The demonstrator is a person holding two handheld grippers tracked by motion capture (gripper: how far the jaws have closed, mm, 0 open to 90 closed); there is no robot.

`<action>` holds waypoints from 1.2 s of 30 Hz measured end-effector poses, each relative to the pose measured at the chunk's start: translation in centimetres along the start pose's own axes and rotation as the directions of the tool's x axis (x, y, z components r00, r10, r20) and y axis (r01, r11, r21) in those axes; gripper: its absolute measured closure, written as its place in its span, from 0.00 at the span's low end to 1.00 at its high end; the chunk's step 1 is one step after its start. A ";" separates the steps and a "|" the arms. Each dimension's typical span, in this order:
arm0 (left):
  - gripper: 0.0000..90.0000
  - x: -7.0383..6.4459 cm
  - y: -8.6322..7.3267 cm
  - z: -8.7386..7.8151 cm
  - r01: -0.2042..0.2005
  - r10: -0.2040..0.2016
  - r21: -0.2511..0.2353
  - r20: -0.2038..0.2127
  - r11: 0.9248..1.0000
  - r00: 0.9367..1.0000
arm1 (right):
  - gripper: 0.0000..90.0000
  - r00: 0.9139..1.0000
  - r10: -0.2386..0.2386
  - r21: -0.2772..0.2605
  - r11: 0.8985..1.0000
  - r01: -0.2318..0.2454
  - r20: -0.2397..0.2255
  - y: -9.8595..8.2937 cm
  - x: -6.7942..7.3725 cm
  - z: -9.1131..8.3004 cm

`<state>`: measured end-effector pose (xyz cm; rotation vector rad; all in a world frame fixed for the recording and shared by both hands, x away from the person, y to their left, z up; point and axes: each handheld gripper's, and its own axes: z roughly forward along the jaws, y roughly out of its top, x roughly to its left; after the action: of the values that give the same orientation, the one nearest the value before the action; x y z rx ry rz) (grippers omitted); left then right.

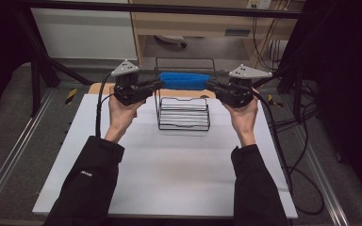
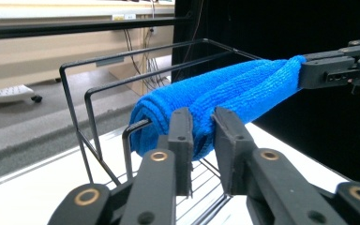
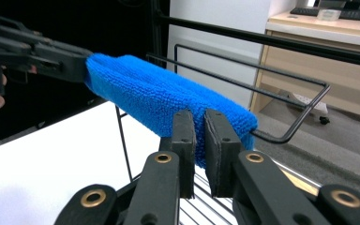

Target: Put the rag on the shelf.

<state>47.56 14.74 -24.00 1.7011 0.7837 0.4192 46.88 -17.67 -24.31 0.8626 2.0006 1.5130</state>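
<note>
A folded blue towel [image 1: 185,80] lies stretched along the upper rail of a black wire rack [image 1: 184,123] at the far middle of the table. My left gripper [image 1: 158,84] is shut on the towel's left end; in the left gripper view the jaws [image 2: 201,119] pinch the blue towel [image 2: 234,89] next to the rack's rail [image 2: 136,127]. My right gripper [image 1: 211,85] is shut on the right end; in the right gripper view the jaws [image 3: 200,122] clamp the blue towel [image 3: 154,93]. Each gripper view shows the other gripper at the far end, the right gripper [image 2: 309,70] and the left gripper [image 3: 77,63].
The rack stands on a white table top [image 1: 169,165] with a wooden board edge [image 1: 95,87] behind it. Black cables [image 1: 292,141] trail off the right side. A wooden desk [image 1: 202,23] and a black frame bar [image 1: 169,8] stand beyond the table.
</note>
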 end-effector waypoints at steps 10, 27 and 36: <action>0.79 -0.1 2.1 -1.4 0.022 -0.022 -0.037 0.006 0.999 1.000 | 0.92 0.999 -0.038 0.033 0.999 0.038 0.005 -0.3 0.2 0.2; 0.99 -1.0 -0.5 2.4 -0.045 0.050 0.177 -0.021 0.983 0.999 | 0.79 1.000 -0.023 0.060 0.998 0.023 -0.009 -1.4 -0.2 -0.1; 1.00 -0.8 -1.7 3.4 -0.056 0.064 0.203 -0.037 0.978 0.997 | 0.88 0.998 0.017 0.039 0.999 -0.015 -0.056 -1.0 0.6 0.0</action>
<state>48.69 12.00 -26.49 1.9143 0.8306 0.4307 46.25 -17.46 -25.29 0.8621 2.0741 1.5276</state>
